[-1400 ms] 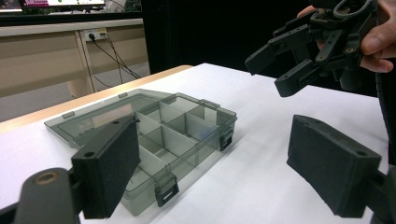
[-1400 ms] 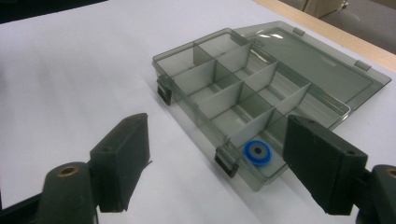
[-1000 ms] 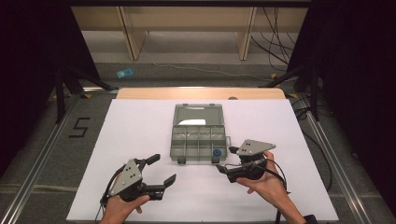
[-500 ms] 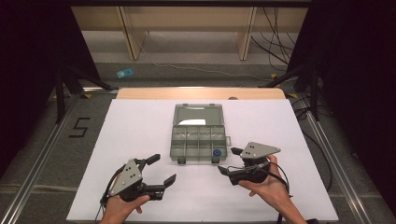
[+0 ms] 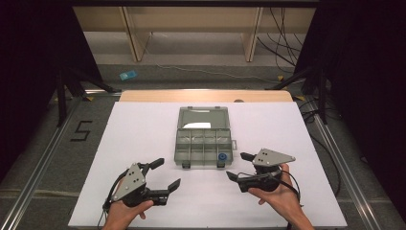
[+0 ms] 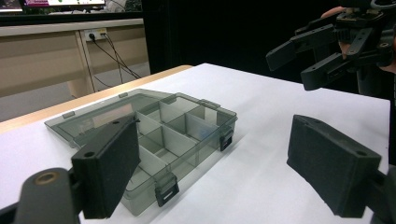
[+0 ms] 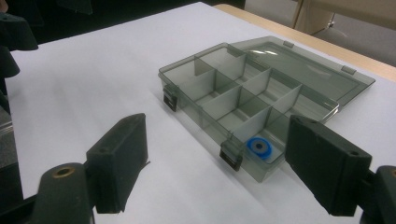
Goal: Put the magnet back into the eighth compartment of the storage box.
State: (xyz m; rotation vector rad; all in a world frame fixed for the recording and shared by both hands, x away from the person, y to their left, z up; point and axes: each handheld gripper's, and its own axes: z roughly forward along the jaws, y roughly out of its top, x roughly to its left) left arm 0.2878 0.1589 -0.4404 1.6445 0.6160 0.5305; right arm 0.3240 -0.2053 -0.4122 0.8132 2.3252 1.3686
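Worktop (image 5: 143, 134) covered in white spreads across the high view, with a strip of bare wood along its far edge. Near its middle lies a smoky transparent compartment box (image 5: 203, 143), its lid folded back flat toward the far side and its two dark latches facing the person. Dividers split the tray into two rows of small cells; in the right gripper view the box (image 7: 243, 93) sits just ahead of the jaws. Nearer the person, the left hand-held gripper (image 5: 165, 175) rests low over the sheet, left of the box and apart from it, its jaws spread wide with nothing between them. The right hand-held gripper (image 5: 237, 166) sits just right of the box's near right corner, close to it but not touching, its jaws likewise standing wide apart and empty. From the left gripper view this right hand-held gripper (image 6: 299, 60) hangs above the sheet beyond the box (image 6: 177, 135). A small blue ring (image 5: 222, 156) lies in the near right corner cell, seen clearly in the right gripper view (image 7: 258, 147).
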